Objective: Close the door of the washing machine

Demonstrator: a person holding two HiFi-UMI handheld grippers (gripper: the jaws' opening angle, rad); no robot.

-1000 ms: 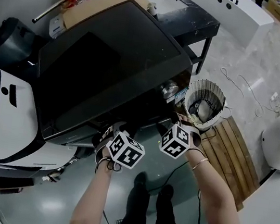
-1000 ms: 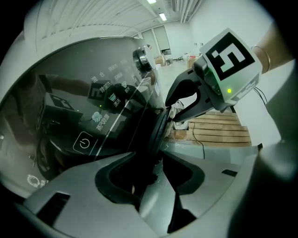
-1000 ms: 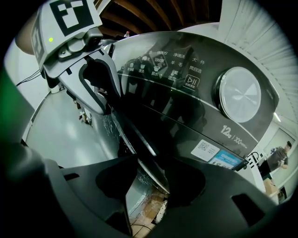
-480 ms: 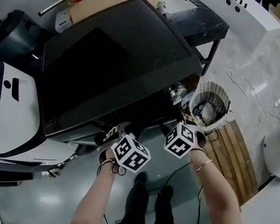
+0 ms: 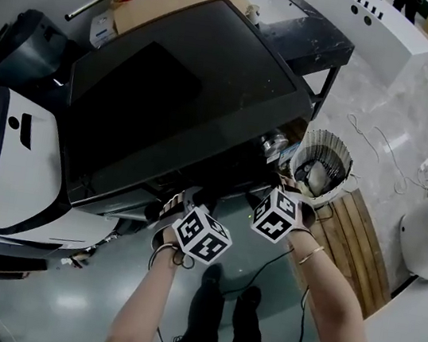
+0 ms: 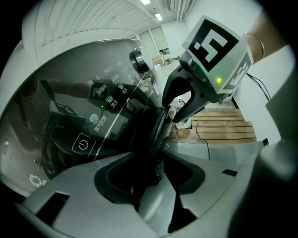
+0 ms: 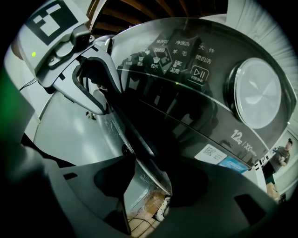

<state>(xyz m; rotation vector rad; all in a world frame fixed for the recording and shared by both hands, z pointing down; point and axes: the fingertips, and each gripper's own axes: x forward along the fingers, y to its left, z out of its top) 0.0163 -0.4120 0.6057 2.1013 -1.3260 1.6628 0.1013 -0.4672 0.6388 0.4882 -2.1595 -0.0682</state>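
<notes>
Dark glass door (image 5: 186,89) of the washing machine (image 5: 230,169), seen lowered flat on its top, its front edge flanked by the fingers (image 6: 65,204) of the left gripper (image 6: 152,175) and right gripper (image 7: 149,186), which are being spread off it: closing judged complete.

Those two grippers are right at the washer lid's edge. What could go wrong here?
The left gripper and right gripper are opening with the lid edge between their jaws; if it isn't fully down, it could drop and slam. The grippers sit close together and might knock each other pulling away.
</notes>
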